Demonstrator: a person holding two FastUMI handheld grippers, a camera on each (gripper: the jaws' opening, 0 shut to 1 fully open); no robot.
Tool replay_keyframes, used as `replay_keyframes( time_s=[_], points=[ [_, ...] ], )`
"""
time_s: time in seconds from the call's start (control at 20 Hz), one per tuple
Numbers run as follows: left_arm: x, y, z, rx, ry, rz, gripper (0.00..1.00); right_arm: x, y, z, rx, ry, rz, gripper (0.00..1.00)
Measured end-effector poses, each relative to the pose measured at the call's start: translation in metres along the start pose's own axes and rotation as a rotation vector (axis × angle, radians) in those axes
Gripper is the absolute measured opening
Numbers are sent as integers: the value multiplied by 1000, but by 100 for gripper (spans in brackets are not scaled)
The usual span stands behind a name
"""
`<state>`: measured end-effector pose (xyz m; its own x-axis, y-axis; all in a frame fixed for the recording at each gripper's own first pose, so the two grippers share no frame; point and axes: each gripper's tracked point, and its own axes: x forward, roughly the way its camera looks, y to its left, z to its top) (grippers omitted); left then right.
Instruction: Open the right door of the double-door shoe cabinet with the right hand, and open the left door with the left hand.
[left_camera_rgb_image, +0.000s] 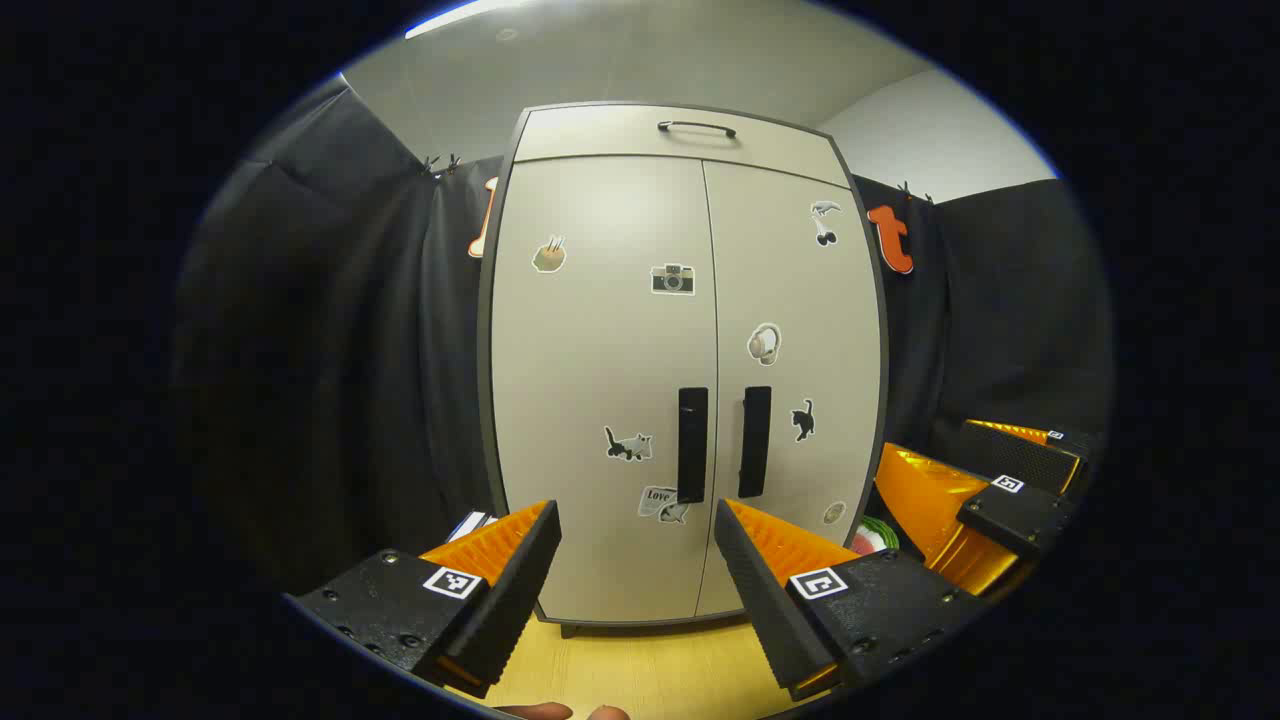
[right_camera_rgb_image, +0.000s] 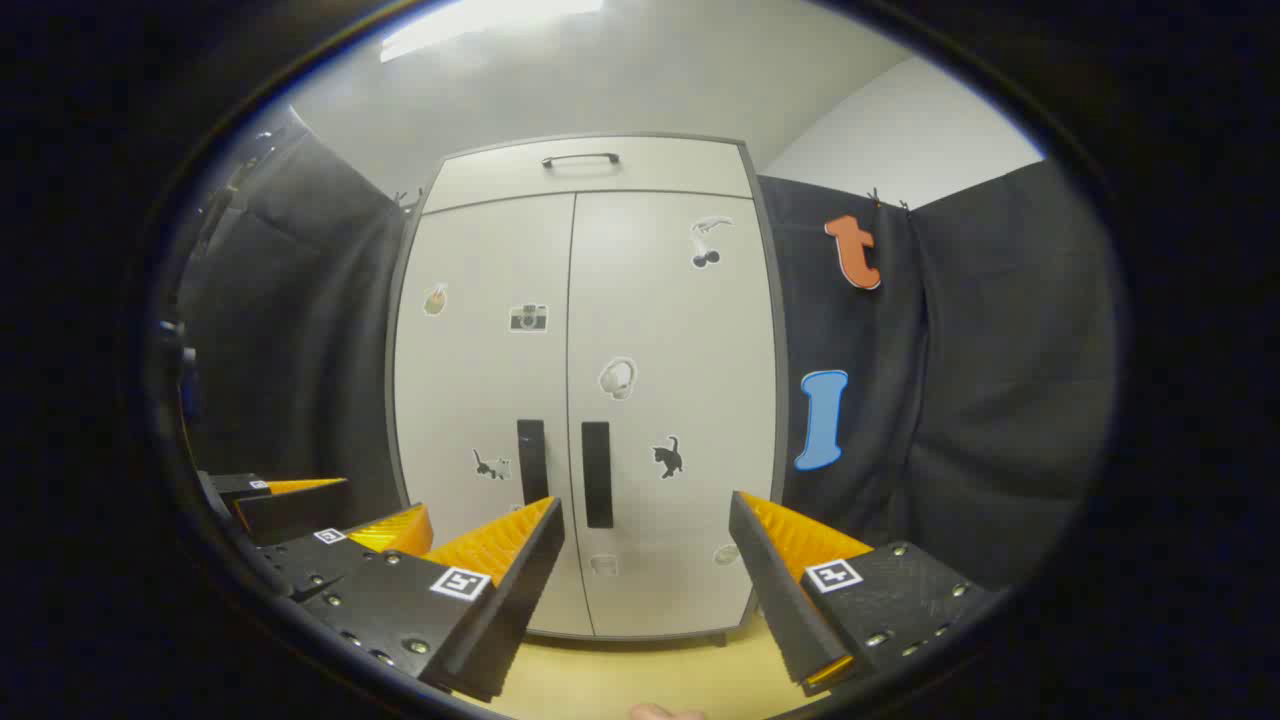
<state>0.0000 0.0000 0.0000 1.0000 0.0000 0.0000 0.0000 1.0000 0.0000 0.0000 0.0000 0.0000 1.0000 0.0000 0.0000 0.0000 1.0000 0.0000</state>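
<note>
**Both grippers wide, short of a closed shoe cabinet**

Left gripper (left_camera_rgb_image: 637, 520), left gripper view: jaws spread wide, nothing between the fingers. Through the gap show the lower parts of both doors and a strip of pale wood floor (left_camera_rgb_image: 640, 665). Fingertips of the holding hand (left_camera_rgb_image: 565, 711) peek in at the bottom edge. No contact with the cabinet.

Right gripper (right_camera_rgb_image: 647, 515), right gripper view: also spread wide and holding nothing, apart from the cabinet. In the left gripper view it appears at the lower right (left_camera_rgb_image: 985, 500), beside the cabinet's right edge; in the right gripper view the left gripper sits at lower left (right_camera_rgb_image: 320, 515).

Shoe cabinet (left_camera_rgb_image: 690, 150) stands on the floor straight ahead, backed by the black cloth wall (left_camera_rgb_image: 330, 350). Left door (left_camera_rgb_image: 600, 340) and right door (left_camera_rgb_image: 790, 300) are both closed, meeting at a thin centre seam. Two dark vertical handles flank the seam in the lower half: left handle (left_camera_rgb_image: 692, 445), right handle (left_camera_rgb_image: 754, 441). In the right gripper view the right handle (right_camera_rgb_image: 596, 474) lies just above the gap between the fingers, toward its left side.

Door faces carry small stickers: camera (left_camera_rgb_image: 673, 279) and cat (left_camera_rgb_image: 628, 444) on the left door, headphones (left_camera_rgb_image: 764, 343) and a black cat (left_camera_rgb_image: 803, 420) on the right. Above the doors, a top panel with a curved bar handle (left_camera_rgb_image: 697, 127). Grey ceiling (left_camera_rgb_image: 640, 50) beyond.
</note>
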Motion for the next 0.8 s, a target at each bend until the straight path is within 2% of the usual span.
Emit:
replay_keyframes(
  time_s=[0.6,0.65,0.7,0.75,0.8],
  points=[
    [-5,-2,-1,-32,-4,-13,96,-5,2,3,-16,-18,-5,99],
    [-6,-1,-2,-33,-1,-12,96,-5,4,3,-13,-16,-2,94],
    [-7,-1,-3,-34,1,-11,96,-5,5,2,-12,-13,0,98],
    [-8,0,-3,-35,3,-10,96,-6,6,2,-10,-11,4,94],
    [-8,0,-4,-36,4,-9,96,-6,7,1,-9,-10,8,94]
  ],
)
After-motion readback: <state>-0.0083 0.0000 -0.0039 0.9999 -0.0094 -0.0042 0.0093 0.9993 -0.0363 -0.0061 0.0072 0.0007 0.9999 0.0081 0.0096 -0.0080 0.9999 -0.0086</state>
